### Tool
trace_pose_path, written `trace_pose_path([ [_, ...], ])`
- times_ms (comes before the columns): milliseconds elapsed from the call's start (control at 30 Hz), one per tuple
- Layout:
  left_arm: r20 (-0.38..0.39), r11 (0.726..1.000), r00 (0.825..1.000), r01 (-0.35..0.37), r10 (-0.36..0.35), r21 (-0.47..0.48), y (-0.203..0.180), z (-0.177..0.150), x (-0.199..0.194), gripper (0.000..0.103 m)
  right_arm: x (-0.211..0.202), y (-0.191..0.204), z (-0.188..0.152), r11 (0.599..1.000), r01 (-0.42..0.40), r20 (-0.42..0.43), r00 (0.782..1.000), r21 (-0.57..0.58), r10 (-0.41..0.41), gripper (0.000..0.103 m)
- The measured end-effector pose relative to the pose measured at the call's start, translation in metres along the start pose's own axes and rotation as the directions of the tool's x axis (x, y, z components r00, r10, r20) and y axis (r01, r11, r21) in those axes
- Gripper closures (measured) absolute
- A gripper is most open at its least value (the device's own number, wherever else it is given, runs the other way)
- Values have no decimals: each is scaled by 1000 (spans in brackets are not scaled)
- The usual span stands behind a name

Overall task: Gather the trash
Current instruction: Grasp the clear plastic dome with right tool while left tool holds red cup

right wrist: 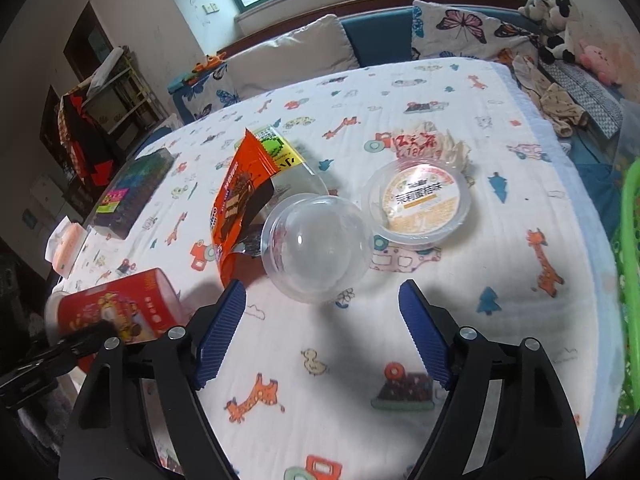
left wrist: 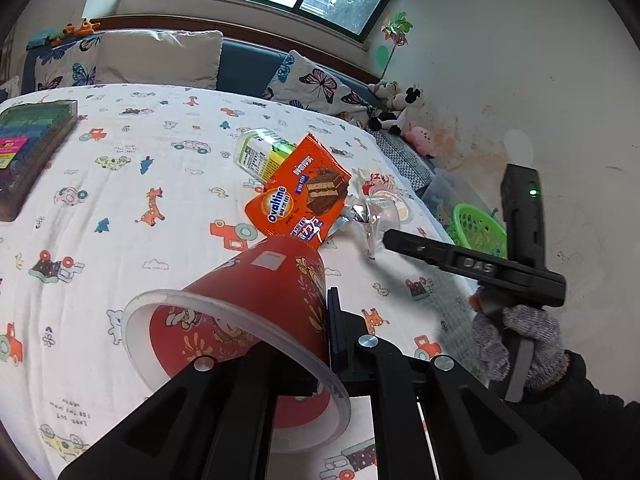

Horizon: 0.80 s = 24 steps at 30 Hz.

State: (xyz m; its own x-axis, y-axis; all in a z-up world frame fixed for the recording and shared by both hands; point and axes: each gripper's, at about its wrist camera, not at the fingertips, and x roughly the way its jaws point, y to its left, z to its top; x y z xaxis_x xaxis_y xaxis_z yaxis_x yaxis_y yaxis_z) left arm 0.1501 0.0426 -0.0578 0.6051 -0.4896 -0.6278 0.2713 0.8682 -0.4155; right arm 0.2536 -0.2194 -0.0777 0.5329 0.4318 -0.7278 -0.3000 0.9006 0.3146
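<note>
On the bed, red paper cup (left wrist: 256, 312) on its side, white rim, cartoon print

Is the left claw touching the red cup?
Touching. The left wrist view shows the left claw shut on the rim of the red cup, one finger inside the wall and one outside.

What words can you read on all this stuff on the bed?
"ovaltine" – on the orange snack wrapper.
"DAS" – on the black right gripper.
Chinese characters on the round tub's lid: too blurred to read surely.
Red characters on the crumpled wrapper behind it: unclear.
Print on the green and white carton: too small.
Upside-down lettering on the bed sheet: too small.
Red cup in the left gripper: pictures, no readable words.
</note>
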Motion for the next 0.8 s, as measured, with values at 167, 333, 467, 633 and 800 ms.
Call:
trace_pose_path([
  [167,14,1000,1000,-1,1,-3,3,4,-6,98,12,3,6,1000,7,-6,1000,-18,-7,26],
  [333,27,1000,1000,3,-4,8,1,7,-12,98,21,3,11,999,17,-13,1000,-31,-17,26],
  [467,32,1000,999,6,-6,13,0,9,-13,98,26,0,13,1000,11,-16,1000,-26,-12,26],
  [633,34,1000,999,5,-5,14,-1,9,-14,98,27,0,14,1000,-6,-16,1000,-31,5,38],
  [800,38,1000,999,5,-6,15,-3,10,-16,98,23,1,12,999,-5,-8,1000,-36,5,39],
])
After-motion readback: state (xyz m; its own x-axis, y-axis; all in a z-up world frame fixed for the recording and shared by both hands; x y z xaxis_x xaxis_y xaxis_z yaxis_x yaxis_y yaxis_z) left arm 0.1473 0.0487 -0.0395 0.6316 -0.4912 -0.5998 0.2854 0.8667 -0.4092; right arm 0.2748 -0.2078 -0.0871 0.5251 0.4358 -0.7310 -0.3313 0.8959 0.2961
